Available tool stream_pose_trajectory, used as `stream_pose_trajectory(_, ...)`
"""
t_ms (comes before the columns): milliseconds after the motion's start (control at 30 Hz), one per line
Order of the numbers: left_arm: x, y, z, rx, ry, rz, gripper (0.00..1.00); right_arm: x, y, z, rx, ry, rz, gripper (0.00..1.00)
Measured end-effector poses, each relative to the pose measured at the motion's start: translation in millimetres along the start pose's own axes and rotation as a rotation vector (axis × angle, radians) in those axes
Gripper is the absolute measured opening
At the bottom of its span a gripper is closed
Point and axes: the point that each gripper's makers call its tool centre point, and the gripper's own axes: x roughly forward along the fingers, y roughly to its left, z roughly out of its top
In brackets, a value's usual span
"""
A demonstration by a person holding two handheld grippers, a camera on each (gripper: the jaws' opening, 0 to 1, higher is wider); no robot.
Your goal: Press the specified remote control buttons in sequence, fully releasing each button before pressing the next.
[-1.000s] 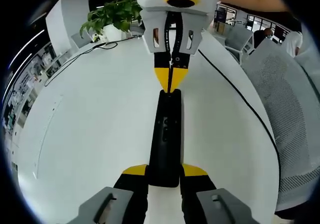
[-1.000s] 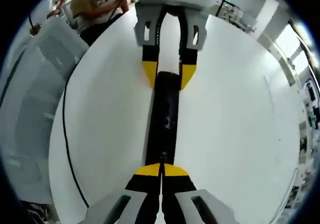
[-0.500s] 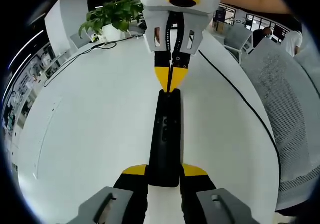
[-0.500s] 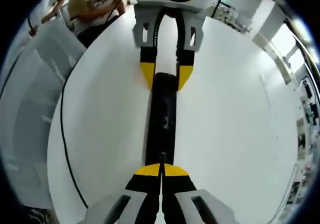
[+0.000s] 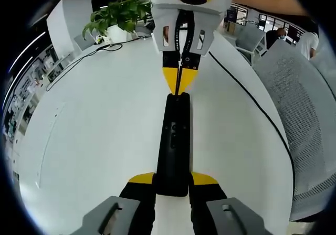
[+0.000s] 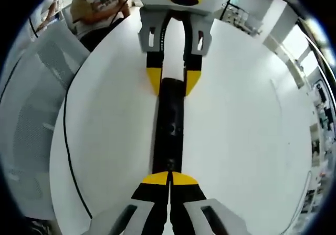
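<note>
A long black remote control (image 5: 173,140) lies lengthwise on the white table (image 5: 94,135). My left gripper (image 5: 172,179) is shut on its near end, one yellow fingertip on each side. From the far side my right gripper (image 5: 178,81) comes in shut, its joined yellow tips resting on the remote's far end. In the right gripper view the remote (image 6: 170,122) runs away from my shut right gripper (image 6: 169,179), whose tips sit on the remote's close end. At the other end, the left gripper (image 6: 173,81) clamps the remote.
A potted plant (image 5: 119,15) stands at the table's far edge, with a black cable (image 5: 79,62) beside it. Another black cable (image 5: 252,101) runs along the table's right side. A grey mesh chair (image 5: 307,125) stands close by, and a seated person (image 6: 100,4) is beyond the table.
Almost nothing: the right gripper view has shifted slightly, and both grippers stay shut at the remote's two ends.
</note>
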Motion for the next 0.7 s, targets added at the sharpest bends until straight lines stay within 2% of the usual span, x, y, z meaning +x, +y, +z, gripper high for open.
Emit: stream_pose_trajectory(700,0,-0.7,0.2,0.003,0.006,-0.002,0.23,-26,-8,13.4,-0.031,-0.018,-0.041,0.00)
